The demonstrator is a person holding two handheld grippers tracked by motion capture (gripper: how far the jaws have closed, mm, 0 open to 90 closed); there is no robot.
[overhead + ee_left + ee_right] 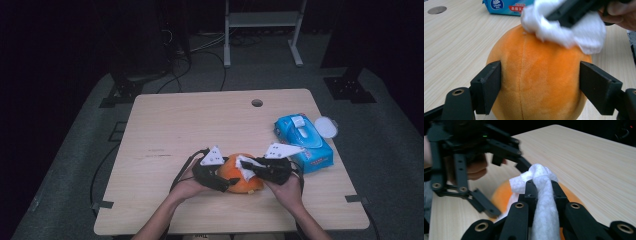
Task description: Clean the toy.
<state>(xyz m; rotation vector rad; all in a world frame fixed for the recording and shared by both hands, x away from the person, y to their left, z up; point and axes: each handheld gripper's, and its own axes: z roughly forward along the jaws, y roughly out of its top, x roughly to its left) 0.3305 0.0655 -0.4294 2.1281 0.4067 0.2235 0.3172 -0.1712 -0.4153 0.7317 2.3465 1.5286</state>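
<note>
An orange plush ball (240,176) rests on the wooden table (190,130) near its front edge. My left gripper (540,85) comes from the left and has a jaw pressed against each side of the ball (536,75). My right gripper (541,186) is shut on a crumpled white tissue (544,205). It holds that tissue (584,35) against the top of the ball. In the high view the right gripper (248,166) reaches in from the right, over the ball. The ball's underside and far side are hidden.
A blue pack of tissues (305,142) lies to the right of the ball, with a round white lid (326,126) beside it at the table's right edge. A cable hole (257,103) sits near the far edge. Cables trail off the front left.
</note>
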